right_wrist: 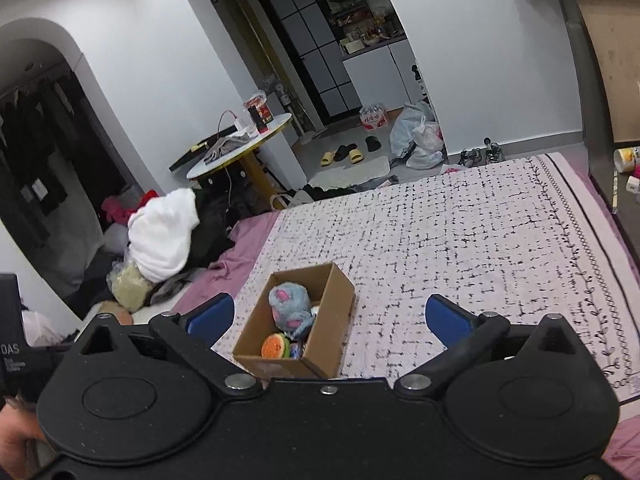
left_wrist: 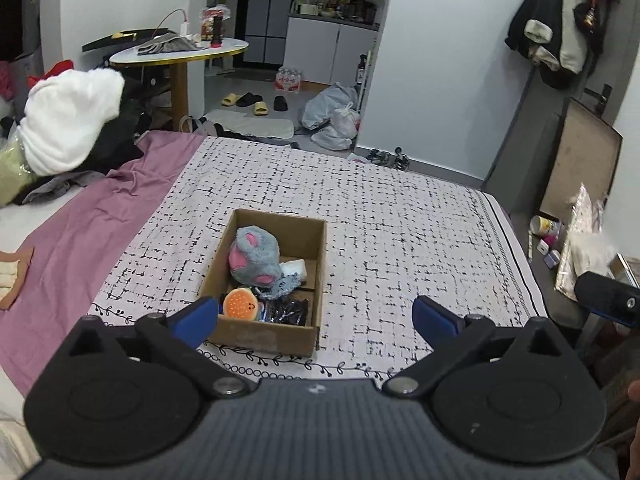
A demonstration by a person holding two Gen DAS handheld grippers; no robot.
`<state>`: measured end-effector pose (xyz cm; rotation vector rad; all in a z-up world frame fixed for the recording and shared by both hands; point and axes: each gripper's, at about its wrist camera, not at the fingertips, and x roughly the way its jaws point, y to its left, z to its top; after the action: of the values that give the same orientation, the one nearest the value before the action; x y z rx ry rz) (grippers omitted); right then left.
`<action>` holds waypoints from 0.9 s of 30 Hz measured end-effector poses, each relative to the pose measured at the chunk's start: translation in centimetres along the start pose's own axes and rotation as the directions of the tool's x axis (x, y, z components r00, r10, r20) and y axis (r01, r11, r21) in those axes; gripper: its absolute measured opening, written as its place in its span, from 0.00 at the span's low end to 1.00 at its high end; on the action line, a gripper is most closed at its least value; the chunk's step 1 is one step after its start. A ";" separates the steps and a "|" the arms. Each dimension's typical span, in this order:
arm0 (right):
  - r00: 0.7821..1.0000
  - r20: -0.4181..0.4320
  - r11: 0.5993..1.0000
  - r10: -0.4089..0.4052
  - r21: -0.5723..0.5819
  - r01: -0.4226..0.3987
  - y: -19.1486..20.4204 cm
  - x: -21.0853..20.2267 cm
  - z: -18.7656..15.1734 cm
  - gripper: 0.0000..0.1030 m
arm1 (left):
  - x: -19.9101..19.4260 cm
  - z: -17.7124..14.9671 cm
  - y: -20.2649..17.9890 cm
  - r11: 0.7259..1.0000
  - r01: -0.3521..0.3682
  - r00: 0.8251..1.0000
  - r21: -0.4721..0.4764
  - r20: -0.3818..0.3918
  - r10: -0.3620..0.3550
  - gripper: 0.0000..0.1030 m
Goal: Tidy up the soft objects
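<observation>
A cardboard box point(left_wrist: 316, 272) stands on the patterned bed cover point(left_wrist: 400, 220). In it lie a grey and pink plush mouse point(left_wrist: 254, 256), an orange burger plush point(left_wrist: 240, 306), a white soft item point(left_wrist: 294, 267) and a dark packet point(left_wrist: 288, 312). My left gripper point(left_wrist: 316, 318) is open and empty, held above the box's near end. In the right wrist view the box point(right_wrist: 332, 312) holds the mouse point(right_wrist: 290, 306) and the burger plush point(right_wrist: 276, 346). My right gripper point(right_wrist: 330, 316) is open and empty above the box.
A purple sheet point(left_wrist: 80, 232) lies left of the cover, with a pile of white and dark clothes point(left_wrist: 68, 132) beyond it. A round table point(left_wrist: 180, 52) stands behind. Slippers and bags point(left_wrist: 332, 116) lie on the floor. Small items point(left_wrist: 552, 236) sit by the bed's right edge.
</observation>
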<state>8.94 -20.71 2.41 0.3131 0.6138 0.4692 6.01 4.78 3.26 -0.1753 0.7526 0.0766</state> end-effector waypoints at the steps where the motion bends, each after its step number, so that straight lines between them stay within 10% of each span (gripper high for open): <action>1: 1.000 -0.006 1.000 -0.005 -0.009 0.005 0.1 -0.3 -0.1 1.00 | -0.2 -0.1 -0.2 1.000 0.004 1.000 0.006 -0.001 -0.004 1.00; 27: 0.999 -0.023 0.993 -0.034 -0.111 0.032 1.8 -3.2 -1.5 1.00 | -3.1 -2.0 -1.3 0.995 0.020 1.000 0.095 -0.004 -0.020 1.00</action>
<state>5.17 -20.55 3.56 0.1920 0.6138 0.4741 2.61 3.07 4.17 -0.0920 0.7555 0.0214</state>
